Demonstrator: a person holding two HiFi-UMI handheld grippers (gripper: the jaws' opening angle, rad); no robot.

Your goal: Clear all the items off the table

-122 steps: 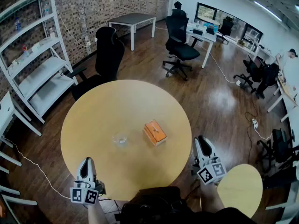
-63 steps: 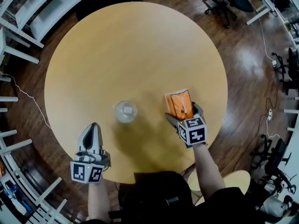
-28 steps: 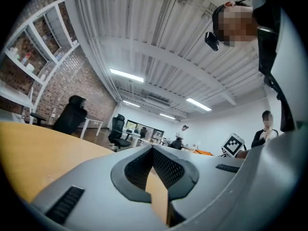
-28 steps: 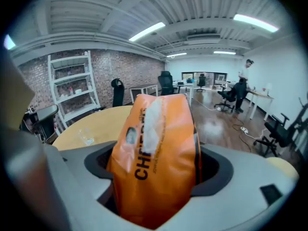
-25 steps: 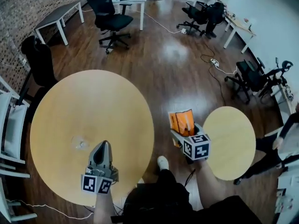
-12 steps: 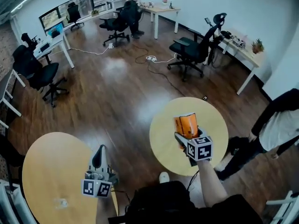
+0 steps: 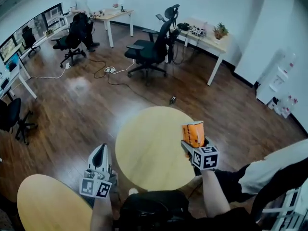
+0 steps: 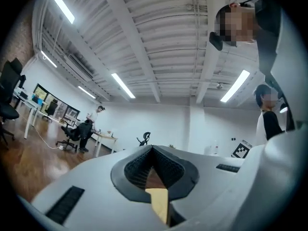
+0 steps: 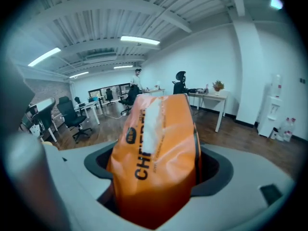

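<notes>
Gripping an orange packet (image 7: 193, 133) by its lower part, the right gripper (image 7: 194, 142) has its jaws spread wide and pressed against the packet's sides, holding it upright over the right edge of the small round table (image 7: 144, 153). The left gripper (image 7: 99, 154) hangs over the wood floor (image 7: 72, 114) between that table and a larger round table (image 7: 43, 201) at the lower left, its jaws closed together on nothing. Farther off stand a black office chair (image 7: 149, 52), a desk (image 7: 208, 38) with a potted plant (image 7: 220, 31), and a person (image 7: 83, 1) by the far wall.
</notes>
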